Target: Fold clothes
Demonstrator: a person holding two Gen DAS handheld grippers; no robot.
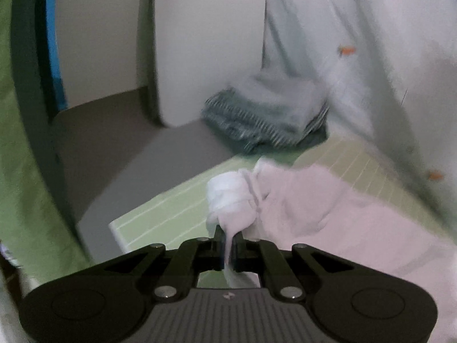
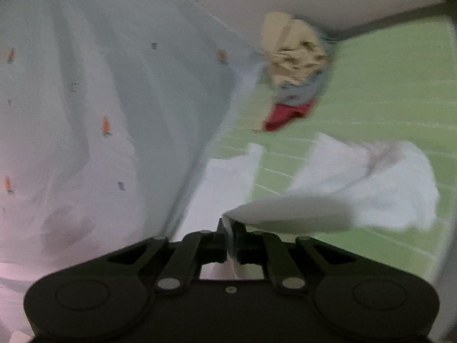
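Note:
A white garment [image 1: 328, 208] hangs lifted above a light green checked bed sheet [image 1: 171, 208]. My left gripper [image 1: 227, 235] is shut on a bunched edge of it, with cloth pinched between the black fingers. In the right wrist view my right gripper [image 2: 230, 228] is shut on another edge of the white garment [image 2: 371, 194], which stretches off to the right over the green sheet [image 2: 385, 100]. Both views are blurred by motion.
A pale hanging sheet with small orange marks [image 2: 85, 100] fills the left of the right wrist view and shows as the pale sheet [image 1: 357, 43] at the right of the left one. A folded striped stack [image 1: 265, 114] lies ahead. An unfolded pile of beige, grey and red clothes [image 2: 294, 71] sits further back.

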